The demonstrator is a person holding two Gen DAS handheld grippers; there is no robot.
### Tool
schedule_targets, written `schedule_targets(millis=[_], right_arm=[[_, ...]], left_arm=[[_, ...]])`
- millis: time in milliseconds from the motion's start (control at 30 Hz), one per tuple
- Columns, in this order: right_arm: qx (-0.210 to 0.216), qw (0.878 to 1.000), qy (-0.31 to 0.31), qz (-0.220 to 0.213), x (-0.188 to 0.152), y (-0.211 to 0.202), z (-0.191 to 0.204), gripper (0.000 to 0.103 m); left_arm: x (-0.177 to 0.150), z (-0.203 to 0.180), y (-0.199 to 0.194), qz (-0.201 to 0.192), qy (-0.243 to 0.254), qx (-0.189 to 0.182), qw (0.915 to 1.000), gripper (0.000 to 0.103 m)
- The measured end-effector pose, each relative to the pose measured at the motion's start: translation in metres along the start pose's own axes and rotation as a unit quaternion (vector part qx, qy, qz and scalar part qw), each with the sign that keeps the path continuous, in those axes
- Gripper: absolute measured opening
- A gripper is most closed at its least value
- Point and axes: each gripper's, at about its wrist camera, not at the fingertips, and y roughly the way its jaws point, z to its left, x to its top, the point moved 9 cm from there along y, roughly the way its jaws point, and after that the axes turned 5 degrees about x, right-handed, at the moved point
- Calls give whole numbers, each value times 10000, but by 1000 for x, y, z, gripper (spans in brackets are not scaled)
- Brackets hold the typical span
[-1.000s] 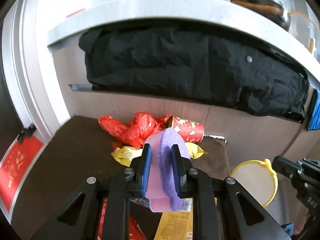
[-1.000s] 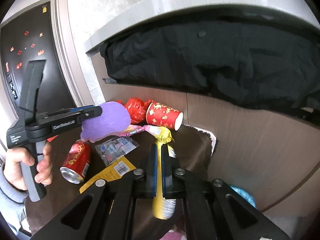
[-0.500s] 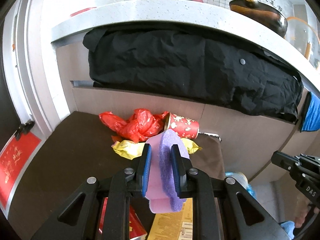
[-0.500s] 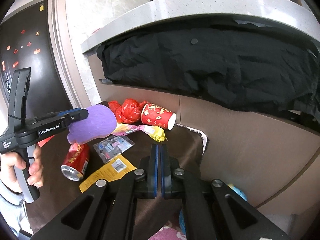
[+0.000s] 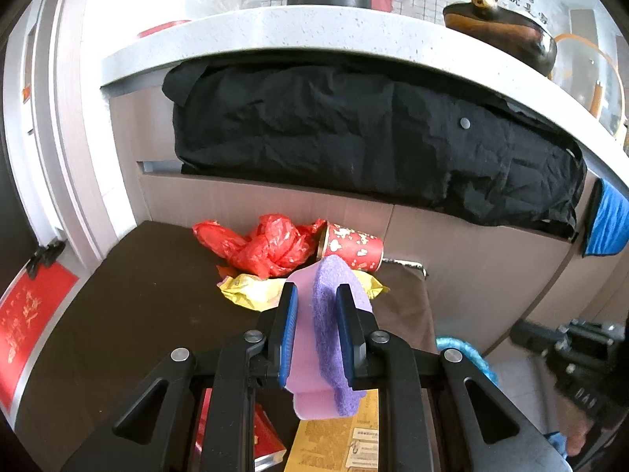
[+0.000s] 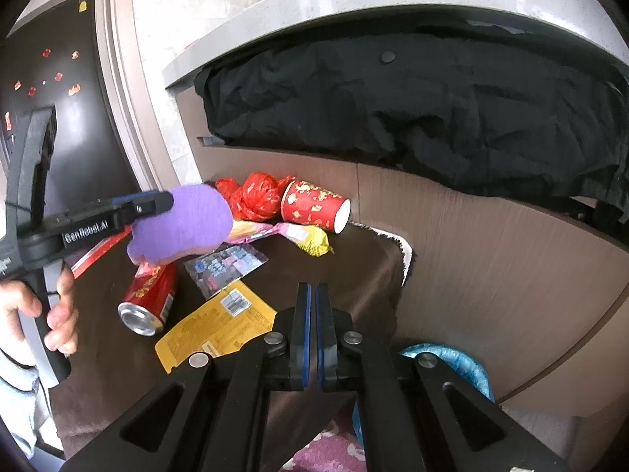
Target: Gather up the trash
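Note:
My left gripper (image 5: pixel 312 295) is shut on a pink and purple sponge (image 5: pixel 328 338) and holds it above the dark table (image 5: pixel 129 299). It also shows in the right wrist view (image 6: pixel 157 204) with the sponge (image 6: pixel 184 228). My right gripper (image 6: pixel 312 295) is shut and empty above the table's right edge. Trash lies on the table: a red paper cup (image 6: pixel 316 206) on its side, a red plastic bag (image 5: pixel 267 246), a yellow wrapper (image 6: pixel 310 238), a red can (image 6: pixel 151 295), a yellow packet (image 6: pixel 220 320) and a clear packet (image 6: pixel 226 265).
A blue-lined bin (image 6: pixel 452 362) sits on the floor below the table's right edge. A black cloth (image 5: pixel 373 137) fills the shelf under a white counter (image 5: pixel 314 29) with pots. A red box (image 5: pixel 263 436) lies near the front.
The yellow wrapper strip that my right gripper held one second ago is gone from it. Both grippers have risen and pulled back from the table. The sponge stays gripped.

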Motion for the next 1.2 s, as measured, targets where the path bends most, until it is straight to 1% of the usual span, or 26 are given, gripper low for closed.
schedule_targets(millis=[67,100,133,200,233,267,333,400,600,633,667,767,867,933,1000,1033,1133,1167,1200], right_arm=[[131,9999,-31,100,-6,6,9,9],[194,9997,-42,162,-10,10,13,12],[264,9994,-49,217,-14,13,17,16],[529,9982,-66,280,-18,21,27,19],[669,9973,-55,292,-18,25,32,23],[721,9970,-47,290,-16,28,34,30],[780,9965,-71,285,-8,38,38,35],[708,9970,-133,297,0,50,38,35],[285,9987,-282,327,26,93,23,35],[287,9986,-281,358,29,102,24,37],[375,9981,-262,421,30,110,28,37],[733,9951,-274,606,23,122,48,36],[837,9926,-466,753,6,120,66,35],[737,9930,-499,770,-4,107,63,35],[595,9945,-414,752,-13,90,50,35],[504,9955,-316,739,-16,81,40,35],[124,9981,55,603,-24,48,5,35],[-58,9984,119,541,-26,35,-7,35],[-186,9985,157,491,-27,27,-16,35]], left_arm=[[0,7,-6,-46,-34,25,10000,20],[-1,10,-7,-49,-53,27,10000,20],[-2,14,-9,-50,-80,31,10000,20],[-4,26,-14,-69,-146,62,9999,20],[-4,32,-15,-71,-183,69,9998,20],[-5,38,-15,-66,-234,68,9997,20],[-8,50,-15,-54,-340,54,9994,20],[-10,59,-15,-44,-414,53,9991,20],[-20,87,-9,-42,-668,9,9978,20],[-22,94,-9,-53,-726,6,9973,20],[-22,98,-9,-61,-773,-7,9970,20],[-26,107,-10,-13,-865,-86,9962,20],[-30,99,-14,4,-753,-187,9970,20],[-30,85,-21,-22,-650,-311,9974,20],[-29,68,-27,-49,-571,-433,9974,20],[-28,52,-31,-71,-475,-532,9974,20],[-25,12,-39,-132,-218,-700,9972,20],[-25,-8,-41,-146,-96,-782,9968,20],[-24,-19,-43,-146,-40,-839,9964,20]])
